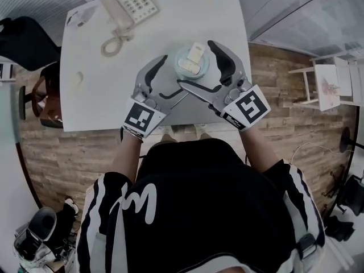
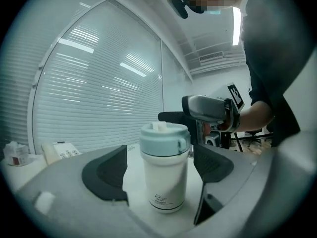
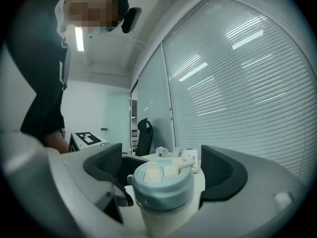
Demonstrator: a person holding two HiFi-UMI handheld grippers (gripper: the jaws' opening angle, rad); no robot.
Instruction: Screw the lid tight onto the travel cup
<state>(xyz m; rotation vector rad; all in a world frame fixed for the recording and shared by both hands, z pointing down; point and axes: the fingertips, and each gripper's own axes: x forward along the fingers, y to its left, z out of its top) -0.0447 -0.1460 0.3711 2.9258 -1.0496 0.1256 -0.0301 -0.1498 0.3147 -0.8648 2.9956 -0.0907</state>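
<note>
**Standing upright between both of your tongs: the capped cup**

The cup point(image 1: 191, 63) stands on its base on the white table point(image 1: 187, 16), near the edge closest to you. Its long axis is vertical, with the lid point(image 2: 164, 137) pointing straight up. The body is white with small print low on the wall. The lid is pale blue-green and sits level on the mouth, with a cream flip tab lying across its top. With the mouth covered, you cannot see what is inside.

Your left gripper point(image 2: 159, 168) has its jaws spread wide. The cup's body stands between the pads, with a narrow gap on each side and nothing pinched.

Your right gripper point(image 3: 163, 167) comes in from the other side at lid height, crossing over the left one in the head view. Its jaws are also spread, one pad on either side of the lid and just clear of it.

A phone point(image 1: 128, 4) lies at the table's far edge, well apart from the cup.
</note>
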